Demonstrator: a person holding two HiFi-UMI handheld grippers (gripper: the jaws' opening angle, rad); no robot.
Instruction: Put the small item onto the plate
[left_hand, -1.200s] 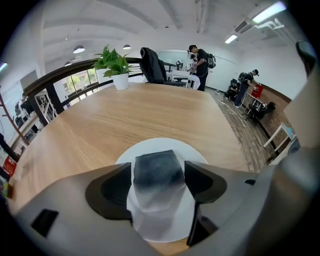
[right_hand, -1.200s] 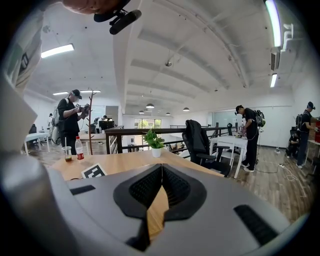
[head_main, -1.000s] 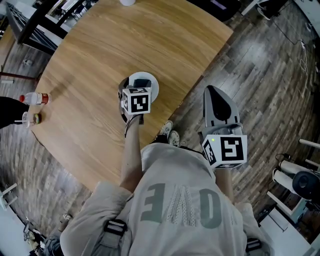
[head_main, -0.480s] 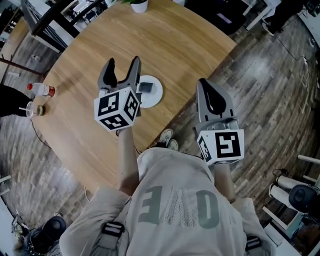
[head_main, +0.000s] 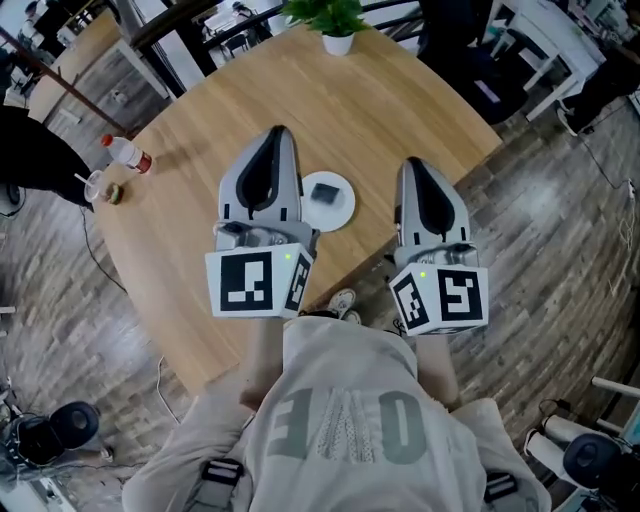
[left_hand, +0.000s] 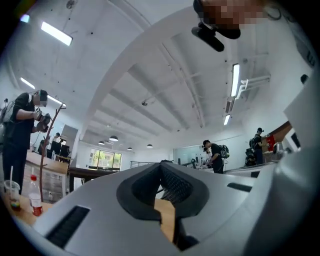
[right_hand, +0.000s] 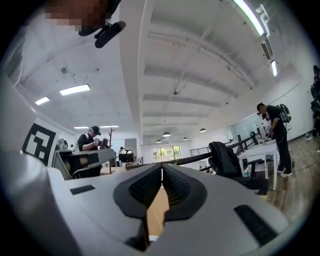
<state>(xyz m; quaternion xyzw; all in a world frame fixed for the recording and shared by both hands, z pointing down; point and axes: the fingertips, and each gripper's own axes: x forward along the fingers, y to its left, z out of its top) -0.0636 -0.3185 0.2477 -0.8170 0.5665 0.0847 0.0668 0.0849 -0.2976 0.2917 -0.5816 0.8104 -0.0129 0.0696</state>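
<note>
The small item (head_main: 322, 193) already sat on the plate (head_main: 346, 212) by the desk's (head_main: 180, 140) near edge. It lay just right of my left tongs (head_main: 277, 138), which had just snapped together empty, and farther from my right tongs (head_main: 416, 168), also closed on nothing.

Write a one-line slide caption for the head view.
The item lies on the plate; left tool, just closed on nothing, and shut right tool hover nearby.
</note>
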